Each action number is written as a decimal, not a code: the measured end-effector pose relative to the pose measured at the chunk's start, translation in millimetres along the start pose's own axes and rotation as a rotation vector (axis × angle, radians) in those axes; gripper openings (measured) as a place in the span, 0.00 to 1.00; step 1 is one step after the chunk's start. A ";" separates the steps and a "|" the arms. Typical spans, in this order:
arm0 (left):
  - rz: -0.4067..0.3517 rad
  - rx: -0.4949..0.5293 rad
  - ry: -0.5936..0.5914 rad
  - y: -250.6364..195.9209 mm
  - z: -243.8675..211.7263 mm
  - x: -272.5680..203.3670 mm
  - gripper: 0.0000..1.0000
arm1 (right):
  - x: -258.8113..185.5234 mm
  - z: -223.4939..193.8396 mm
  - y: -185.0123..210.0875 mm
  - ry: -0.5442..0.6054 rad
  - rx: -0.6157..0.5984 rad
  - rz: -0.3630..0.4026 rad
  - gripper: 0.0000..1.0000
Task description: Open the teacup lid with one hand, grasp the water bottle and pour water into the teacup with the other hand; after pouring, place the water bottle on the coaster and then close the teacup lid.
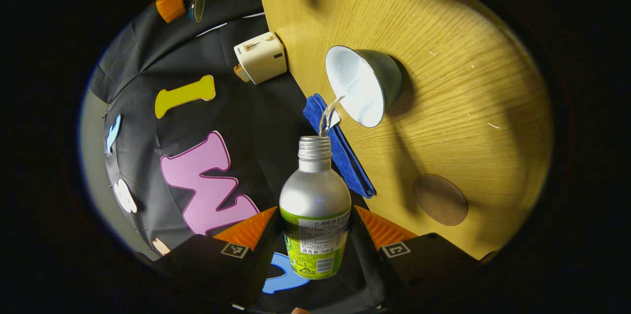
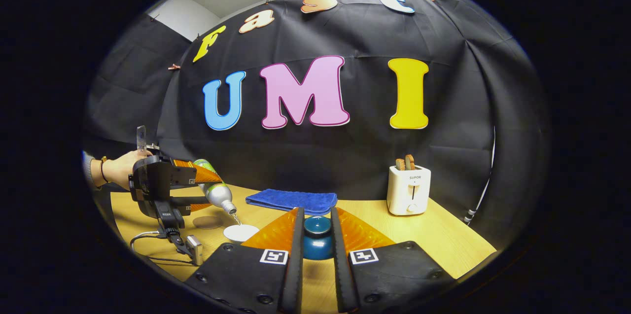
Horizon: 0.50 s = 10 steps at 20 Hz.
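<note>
Pouring is under way: the left hand-held gripper (image 1: 315, 235) is clamped on the bottle (image 1: 314, 205), tipped mouth-down over the cup (image 1: 362, 85) just ahead. Keep the thin stream centred. The right hand-held gripper (image 2: 315, 247) pinches the blue lid (image 2: 317, 237) between its fingers, above the desk (image 2: 443, 240). The bottle is silver, green-labelled.

Toaster (image 2: 408, 189) right of cloth (image 2: 292, 200)
</note>
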<state>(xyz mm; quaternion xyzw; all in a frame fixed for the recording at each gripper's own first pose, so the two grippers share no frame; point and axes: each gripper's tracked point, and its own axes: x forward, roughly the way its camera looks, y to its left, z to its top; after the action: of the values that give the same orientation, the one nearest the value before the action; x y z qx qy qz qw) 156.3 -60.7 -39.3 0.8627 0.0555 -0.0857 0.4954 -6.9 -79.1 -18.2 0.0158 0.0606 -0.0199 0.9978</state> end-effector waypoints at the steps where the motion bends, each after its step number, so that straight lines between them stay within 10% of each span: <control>1: 0.003 0.017 0.002 1.8 -1.2 0.9 0.82 | -0.2 0.0 -0.1 -0.001 -0.004 -0.001 0.31; 10: 0.041 0.196 0.000 31.9 -6.4 0.6 0.83 | -0.4 -0.1 -0.8 -0.002 -0.004 -0.004 0.31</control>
<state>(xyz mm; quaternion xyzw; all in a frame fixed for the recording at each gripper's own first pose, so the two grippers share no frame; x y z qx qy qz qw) 163.2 -71.2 -9.3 0.9080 0.0290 -0.0806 0.4100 -7.3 -79.9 -18.2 0.0138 0.0595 -0.0220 0.9979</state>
